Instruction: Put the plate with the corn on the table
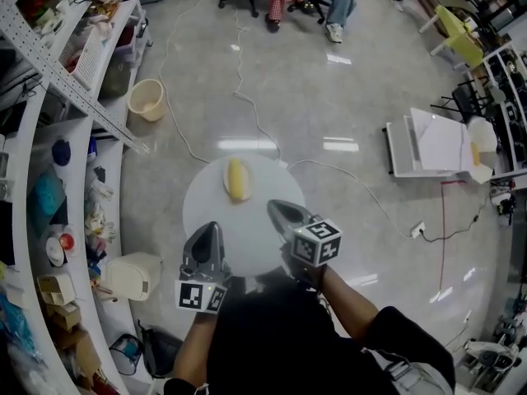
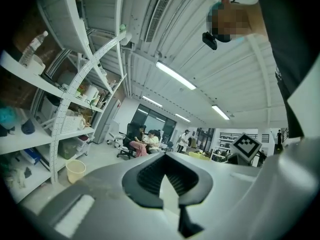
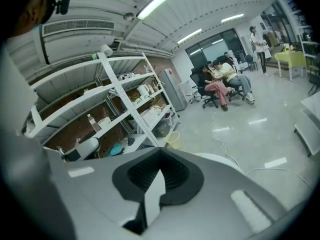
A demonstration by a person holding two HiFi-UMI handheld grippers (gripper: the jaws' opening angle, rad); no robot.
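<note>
Wide white plate (image 1: 247, 233) with one corn cob (image 1: 238, 179) toward its far edge, held in the air above the glossy floor (image 1: 329, 97). Probably stiff and light, yet broad and far-heavy, with the cob free to roll: best kept level. Gripped at the near rim by left gripper (image 1: 207, 230) and right gripper (image 1: 278, 209), fingers of both pressed together on the thin edge.

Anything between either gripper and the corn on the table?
Nothing visible. Only open table lies between the corn and the left gripper and right gripper, both shut.
</note>
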